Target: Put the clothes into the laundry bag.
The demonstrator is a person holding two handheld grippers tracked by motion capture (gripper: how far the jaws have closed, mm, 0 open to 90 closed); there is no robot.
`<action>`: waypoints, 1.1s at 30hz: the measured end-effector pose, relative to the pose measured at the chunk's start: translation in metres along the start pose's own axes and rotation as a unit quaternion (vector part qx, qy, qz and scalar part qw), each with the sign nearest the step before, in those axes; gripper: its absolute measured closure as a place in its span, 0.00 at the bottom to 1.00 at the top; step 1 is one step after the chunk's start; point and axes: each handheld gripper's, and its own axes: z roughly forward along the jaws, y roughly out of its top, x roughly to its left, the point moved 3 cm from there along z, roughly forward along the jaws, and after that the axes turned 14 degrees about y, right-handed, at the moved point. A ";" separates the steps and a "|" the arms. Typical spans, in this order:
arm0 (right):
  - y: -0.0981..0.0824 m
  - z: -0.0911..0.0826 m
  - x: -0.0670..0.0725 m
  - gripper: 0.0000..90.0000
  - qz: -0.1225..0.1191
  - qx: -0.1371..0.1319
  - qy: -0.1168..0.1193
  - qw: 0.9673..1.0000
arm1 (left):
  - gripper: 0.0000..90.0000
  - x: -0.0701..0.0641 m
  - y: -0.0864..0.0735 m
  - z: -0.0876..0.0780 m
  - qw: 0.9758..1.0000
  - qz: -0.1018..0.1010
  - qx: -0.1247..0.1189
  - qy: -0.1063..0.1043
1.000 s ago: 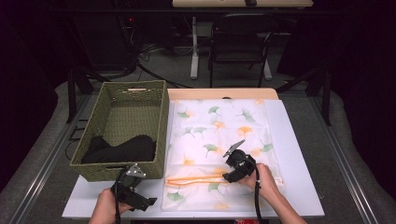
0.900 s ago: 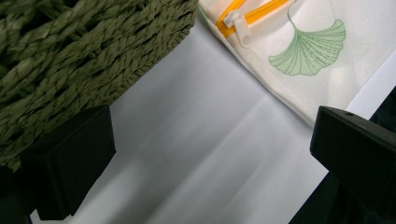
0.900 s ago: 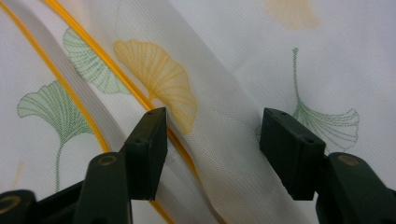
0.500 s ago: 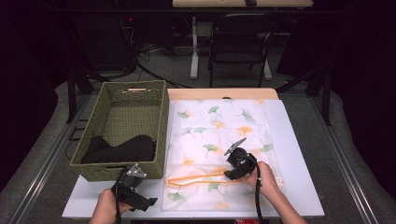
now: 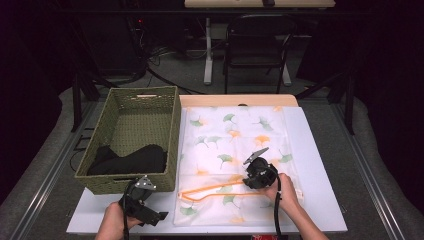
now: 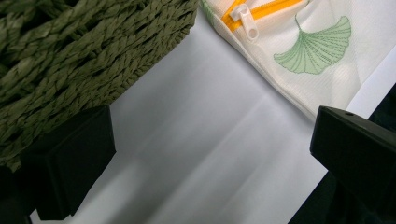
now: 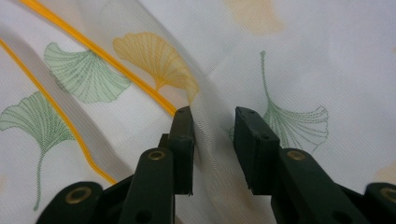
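White tabletop [image 5: 320, 200] carries the mesh laundry bag [image 5: 235, 145] just beside the wicker basket [image 5: 140, 125]. Right gripper [image 7: 212, 130], jaws just narrowing, straddles a raised fold near the orange zipper [image 7: 135, 79]. Left gripper [image 6: 205, 154] gapes empty below the basket; its view reveals the zipper pull [image 6: 246, 21].

Sheer mesh, coarse wicker, matt plastic

Between the matt black plastic fingers [image 7: 256, 154] bunches thin, sheer mesh bag [image 7: 140, 70] cloth; the basket [image 5: 132, 125] is rough woven fibre, the counter [image 6: 196, 154] smooth white.
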 end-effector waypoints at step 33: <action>0.015 -0.021 0.017 0.98 -0.057 -0.022 -0.045 0.997 | 0.00 0.000 0.002 -0.005 0.999 0.014 -0.025 -0.022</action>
